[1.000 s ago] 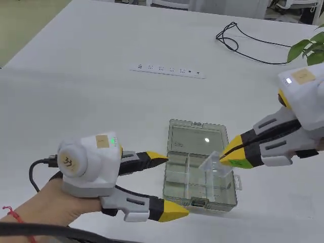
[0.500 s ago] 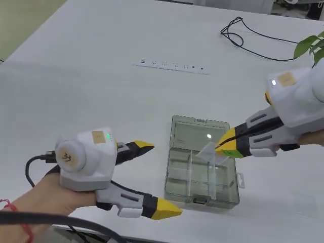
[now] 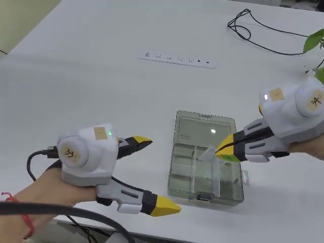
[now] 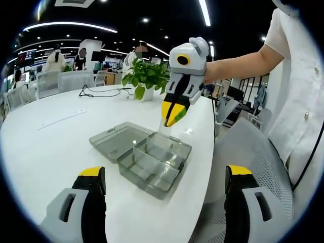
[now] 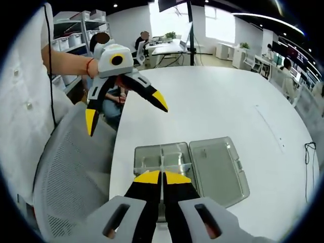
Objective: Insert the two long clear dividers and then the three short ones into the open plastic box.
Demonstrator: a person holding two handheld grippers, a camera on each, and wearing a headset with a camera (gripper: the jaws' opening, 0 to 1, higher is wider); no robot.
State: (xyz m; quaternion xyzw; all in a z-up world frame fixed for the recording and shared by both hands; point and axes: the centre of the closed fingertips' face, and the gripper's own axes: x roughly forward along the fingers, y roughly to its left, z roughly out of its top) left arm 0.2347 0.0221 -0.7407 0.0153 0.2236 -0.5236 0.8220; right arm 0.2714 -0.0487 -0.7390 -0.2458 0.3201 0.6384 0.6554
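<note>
On the left, the left claw hangs over the near part of the white table, its jaws spread wide with nothing between them, a little short of the work. To its right the open plastic box lies flat on the table, lid folded back away from the person. Clear partitions already stand in its tray. Over the tray's right half is a clear divider, a short one by the look of it, tilted, its lower edge close to the compartments. The right claw has its jaws pinched together on the divider's upper edge.

To seat it well, I'd square the divider upright, line both ends up with the grooves, then press straight down. The idle claw could steady the box wall so the tray doesn't skid.

The round caps on both claws carry dark marks, and the lid a faint one. I can't read any of them.
</note>
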